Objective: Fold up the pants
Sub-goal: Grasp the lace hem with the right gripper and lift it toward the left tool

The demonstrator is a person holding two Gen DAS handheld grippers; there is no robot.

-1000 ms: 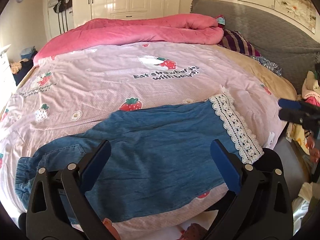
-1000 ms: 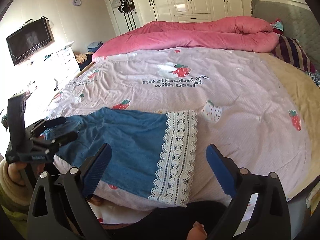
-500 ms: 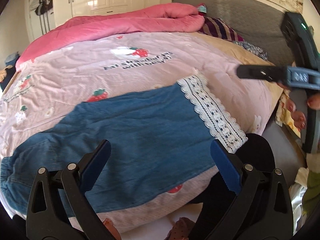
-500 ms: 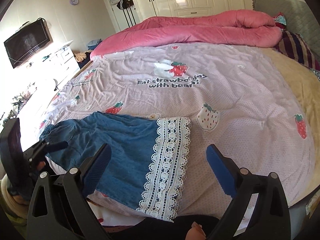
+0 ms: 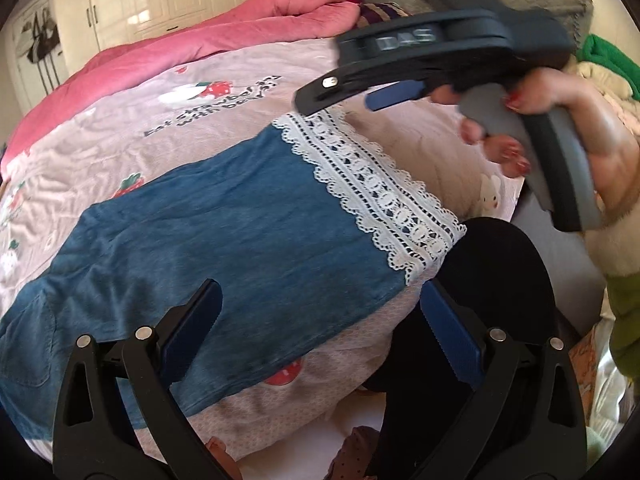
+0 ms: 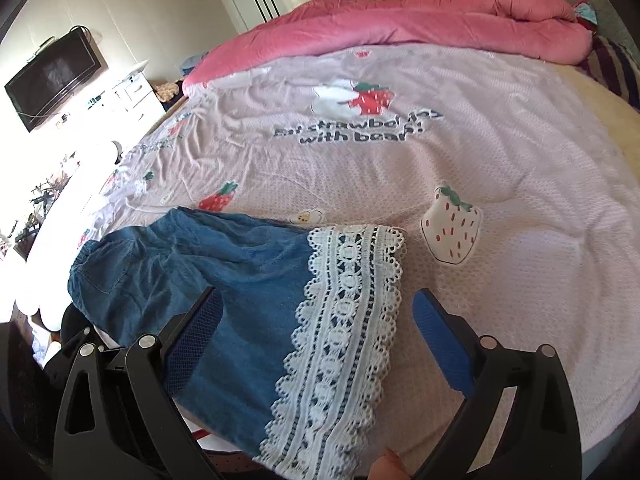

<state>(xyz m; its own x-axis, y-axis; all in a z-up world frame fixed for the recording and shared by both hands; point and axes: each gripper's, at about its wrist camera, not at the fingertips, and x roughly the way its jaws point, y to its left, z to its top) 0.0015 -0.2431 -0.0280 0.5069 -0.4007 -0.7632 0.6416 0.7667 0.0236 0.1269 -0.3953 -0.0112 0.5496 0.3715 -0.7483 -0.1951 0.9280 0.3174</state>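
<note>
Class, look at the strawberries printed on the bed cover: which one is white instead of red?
The white strawberry just right of the pants' lace hem. It is white with red seeds, while the red strawberry beyond the pants is solid red.

Both fisheye views look forward along their own fingers from the near edge of the bed point(image 6: 520, 184). The left wrist view sits close above the denim pants point(image 5: 240, 232), facing rightward across them; the right wrist view hangs near the lace hem point(image 6: 344, 320), facing the wardrobe. Both share pants and bedspread.

Black tongs point(image 5: 320, 328) with blue ribbed pads point(image 5: 446, 330), silver screws, "DAS" lettering; red-painted nails, green sleeve point(image 5: 624, 320).
</note>
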